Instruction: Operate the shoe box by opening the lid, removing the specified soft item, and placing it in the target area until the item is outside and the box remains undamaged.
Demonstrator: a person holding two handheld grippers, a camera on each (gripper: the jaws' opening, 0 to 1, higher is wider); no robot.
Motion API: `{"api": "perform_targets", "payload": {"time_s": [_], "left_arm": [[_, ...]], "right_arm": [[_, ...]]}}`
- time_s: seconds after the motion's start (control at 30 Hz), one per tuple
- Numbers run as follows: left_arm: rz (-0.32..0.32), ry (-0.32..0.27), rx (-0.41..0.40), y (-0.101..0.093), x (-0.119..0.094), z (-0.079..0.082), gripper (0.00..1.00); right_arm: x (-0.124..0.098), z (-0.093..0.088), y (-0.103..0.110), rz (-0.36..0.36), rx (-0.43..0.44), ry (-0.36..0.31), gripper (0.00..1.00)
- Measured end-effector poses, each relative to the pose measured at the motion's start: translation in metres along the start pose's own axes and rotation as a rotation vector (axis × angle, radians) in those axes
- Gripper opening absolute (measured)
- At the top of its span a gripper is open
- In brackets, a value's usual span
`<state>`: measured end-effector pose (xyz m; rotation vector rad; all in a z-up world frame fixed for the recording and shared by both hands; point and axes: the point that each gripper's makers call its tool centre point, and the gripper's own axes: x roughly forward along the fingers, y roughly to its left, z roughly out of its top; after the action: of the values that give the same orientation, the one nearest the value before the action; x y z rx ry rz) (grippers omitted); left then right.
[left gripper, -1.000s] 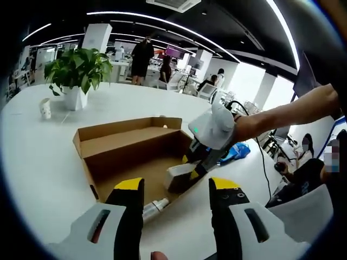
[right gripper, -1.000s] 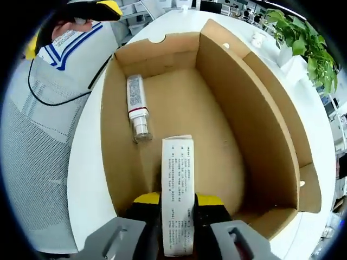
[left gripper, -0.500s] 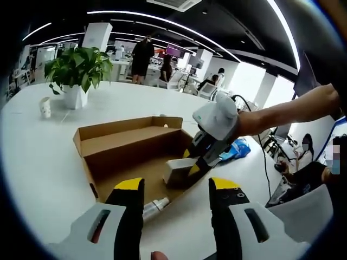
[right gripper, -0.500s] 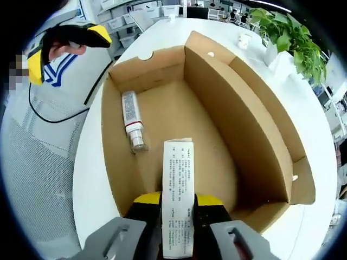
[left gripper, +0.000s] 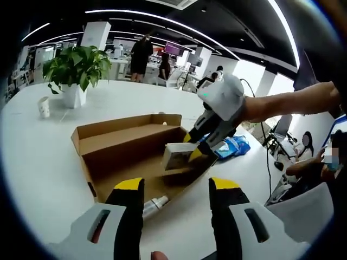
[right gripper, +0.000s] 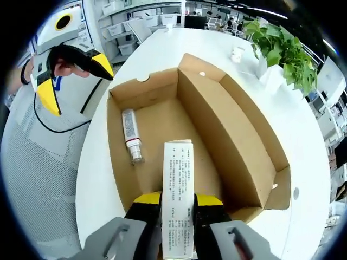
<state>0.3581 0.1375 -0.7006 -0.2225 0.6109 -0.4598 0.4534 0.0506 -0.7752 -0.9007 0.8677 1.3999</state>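
A white printed packet is clamped between the jaws of the right gripper and held above the open cardboard shoe box. Inside the box a small tube is left lying. The left gripper is held with jaws wide apart, near the box.

Printed text on the white carton is too small to read in the right gripper view; its lower end is cut off at the bottom of the frame between the right gripper jaws. Label on the small bottle at center left is also illegible. In the left gripper view the bottle at lower center is partly hidden behind the shoe box wall and the left gripper jaw. The blue packet right of center is half hidden behind the right gripper and blurred, so I can't tell what it is. The paper cup at far left is too small for detail. People in the upper background are blurred.
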Motion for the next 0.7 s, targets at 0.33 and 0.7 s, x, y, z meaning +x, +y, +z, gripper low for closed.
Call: {"api": "perform_targets", "payload": {"time_s": [0.33,0.7], "left_arm": [[-0.002,0.012,-0.006,0.000,0.000,-0.004,0.49],[-0.005,0.014,-0.003,-0.006,0.000,-0.005,0.49]], "right_arm": [[-0.026,0.016,0.004,-0.035,-0.018,-0.030,0.17],[-0.054,0.012,-0.003,-0.065,-0.020,-0.035,0.17]]}}
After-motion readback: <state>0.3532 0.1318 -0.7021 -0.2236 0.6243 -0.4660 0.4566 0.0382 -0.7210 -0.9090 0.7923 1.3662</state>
